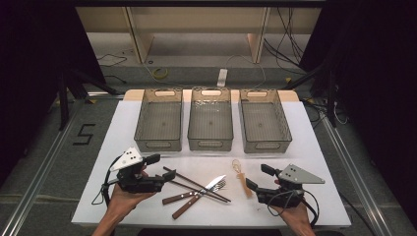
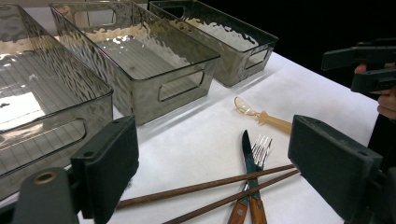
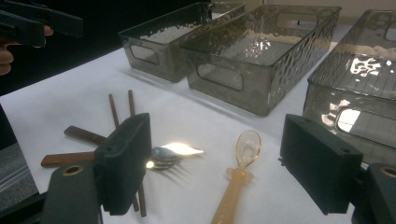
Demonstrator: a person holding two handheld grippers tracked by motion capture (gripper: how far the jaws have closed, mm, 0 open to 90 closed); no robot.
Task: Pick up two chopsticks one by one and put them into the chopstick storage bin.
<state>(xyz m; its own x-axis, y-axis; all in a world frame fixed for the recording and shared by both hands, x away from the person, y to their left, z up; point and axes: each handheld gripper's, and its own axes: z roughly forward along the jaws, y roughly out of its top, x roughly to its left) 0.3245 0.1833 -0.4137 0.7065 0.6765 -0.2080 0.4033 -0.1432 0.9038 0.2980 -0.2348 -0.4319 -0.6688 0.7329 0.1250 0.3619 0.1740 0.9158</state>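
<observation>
On the white table [image 1: 123, 128] lies a loose pile: two dark chopsticks [image 1: 196, 184] crossing a wooden-handled knife [image 1: 216, 181] and fork [image 1: 222, 186]. An amber plastic spoon [image 1: 242, 179] rests just right of them, bowl pointing away. My left gripper [image 1: 164, 168] hovers at the pile's left end, open, with the chopsticks [image 2: 205, 186] and knife blade [image 2: 246, 154] between and beyond its jaws. My right gripper [image 1: 259, 177] is held right of the spoon [image 3: 240, 168], open, nothing between its jaws. Both grippers [image 2: 215, 140] [image 3: 219, 135] hold nothing.
Three see-through grey bins stand side by side behind the cutlery: left [image 1: 158, 142], middle [image 1: 210, 143], right [image 1: 265, 145], with nothing inside. The table's front edge runs close behind both hands. Cables lie on the floor beyond the table.
</observation>
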